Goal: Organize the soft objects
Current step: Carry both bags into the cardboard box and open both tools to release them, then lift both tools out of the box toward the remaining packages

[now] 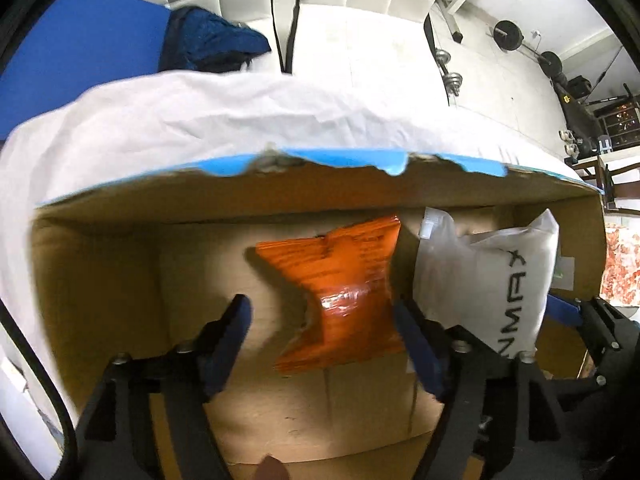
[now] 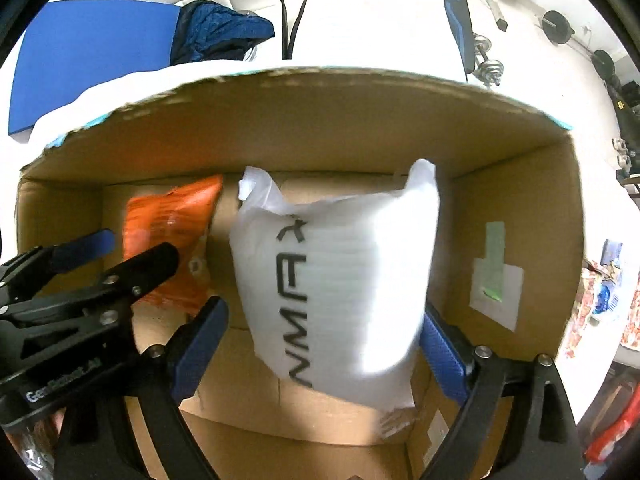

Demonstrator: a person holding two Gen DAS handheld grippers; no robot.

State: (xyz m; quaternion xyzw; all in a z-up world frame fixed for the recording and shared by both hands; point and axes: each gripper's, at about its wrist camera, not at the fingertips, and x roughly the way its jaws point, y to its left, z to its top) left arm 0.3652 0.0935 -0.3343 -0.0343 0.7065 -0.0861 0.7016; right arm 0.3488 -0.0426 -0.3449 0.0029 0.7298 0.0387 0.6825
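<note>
You've got both tongs spread wide over the brown cardboard box (image 2: pixel 304 128), crinkly orange plastic packet (image 1: pixel 340 292) and white padded pouch (image 2: pixel 336 280) dropping in to group them.

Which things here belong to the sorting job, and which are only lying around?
Part of the job:
- orange packet
- white bag
- cardboard box
- left gripper, right gripper, both open

Just lying about:
- white sheet
- dark blue cloth
- blue mat
- dumbbell
</note>
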